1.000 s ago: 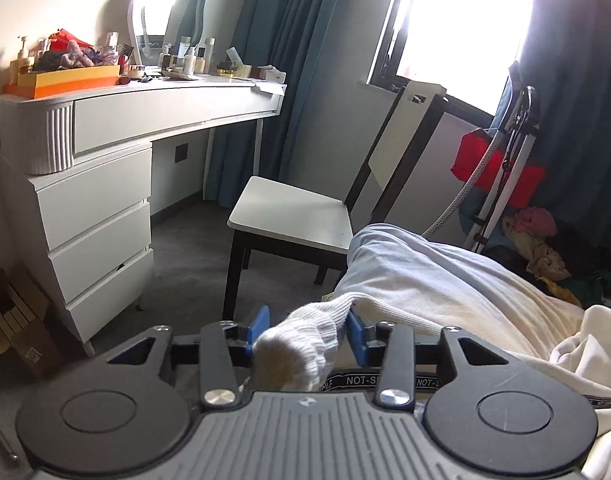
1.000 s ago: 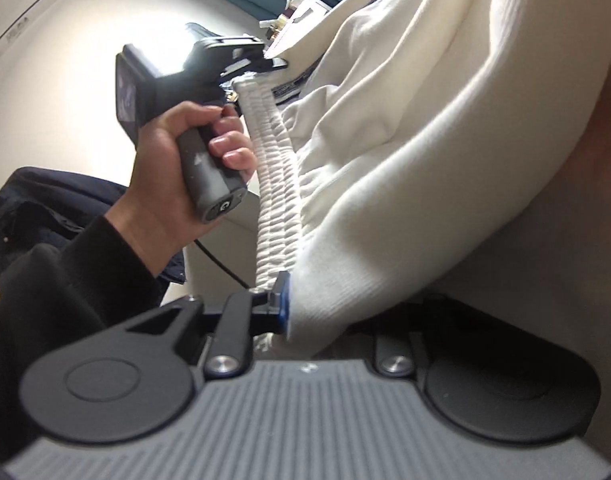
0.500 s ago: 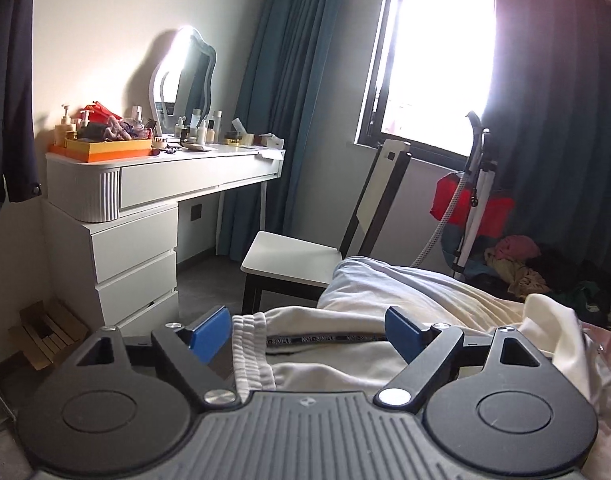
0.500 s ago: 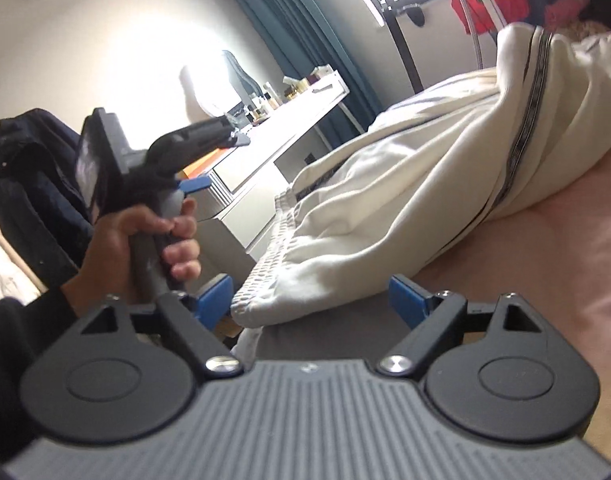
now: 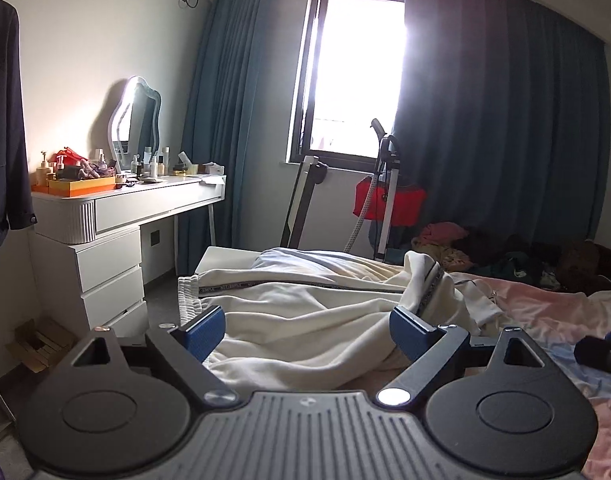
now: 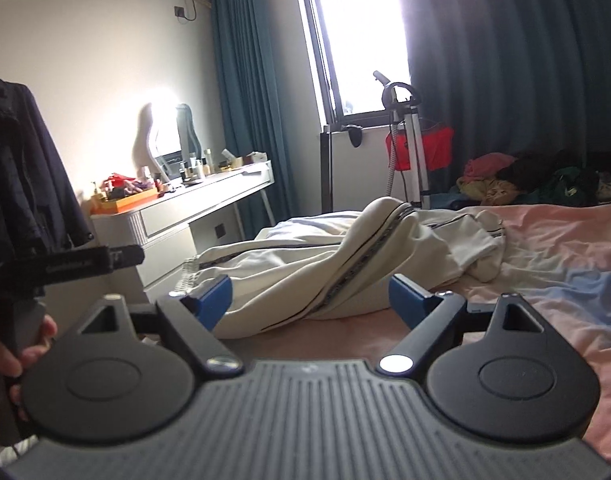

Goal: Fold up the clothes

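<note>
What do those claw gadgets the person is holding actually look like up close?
Both look alike. The left claw and the right claw each have two black angled fingers tipped with blue textured pads, silver screws at the pivots, two round black discs and a grey ribbed body. The hand grips a dark handle; a dark sleeve shows below it.

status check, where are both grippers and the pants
Left gripper open, empty. Right gripper open, empty. Cream pants lying rumpled on the bed, waistband toward the dresser. Nothing blocking them.
</note>
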Available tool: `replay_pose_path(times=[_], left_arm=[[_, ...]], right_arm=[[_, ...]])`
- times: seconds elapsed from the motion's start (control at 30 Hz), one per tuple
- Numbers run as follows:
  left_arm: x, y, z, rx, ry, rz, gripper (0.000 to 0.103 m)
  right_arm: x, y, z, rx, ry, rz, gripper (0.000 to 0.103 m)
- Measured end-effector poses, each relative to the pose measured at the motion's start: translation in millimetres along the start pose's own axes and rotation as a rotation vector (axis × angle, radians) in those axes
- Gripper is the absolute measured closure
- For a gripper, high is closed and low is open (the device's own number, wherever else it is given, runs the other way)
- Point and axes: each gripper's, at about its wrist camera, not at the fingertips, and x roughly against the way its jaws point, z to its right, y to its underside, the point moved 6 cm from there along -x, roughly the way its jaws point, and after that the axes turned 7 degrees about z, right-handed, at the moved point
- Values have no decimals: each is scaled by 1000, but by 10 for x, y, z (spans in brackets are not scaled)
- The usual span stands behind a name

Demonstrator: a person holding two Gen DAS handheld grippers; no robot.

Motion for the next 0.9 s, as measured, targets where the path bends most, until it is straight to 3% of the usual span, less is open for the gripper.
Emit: replay_pose_path(times=[0.13, 0.27, 0.4, 0.53, 0.7, 0.9], left_arm=[[18, 173, 104, -7, 15, -57, 12], [-247, 203, 100, -15, -1, -77, 12], [-784, 173, 209, -70, -5, -86, 11], [-1372, 282, 457, -104, -11, -129, 10], [-2105, 461, 831, -155, 33, -151, 10], [-3167, 407, 1223, -142, 59, -140, 10]], right_arm=[[134, -15, 212, -19, 36, 8, 16], [177, -17, 401, -65, 55, 32, 16], [112, 46, 605, -137, 63, 40, 16], [8, 145, 784, -103, 107, 52, 16], [-105, 288, 1001, -99, 164, 13, 16], [-386, 468, 1241, -137, 183, -19, 16]])
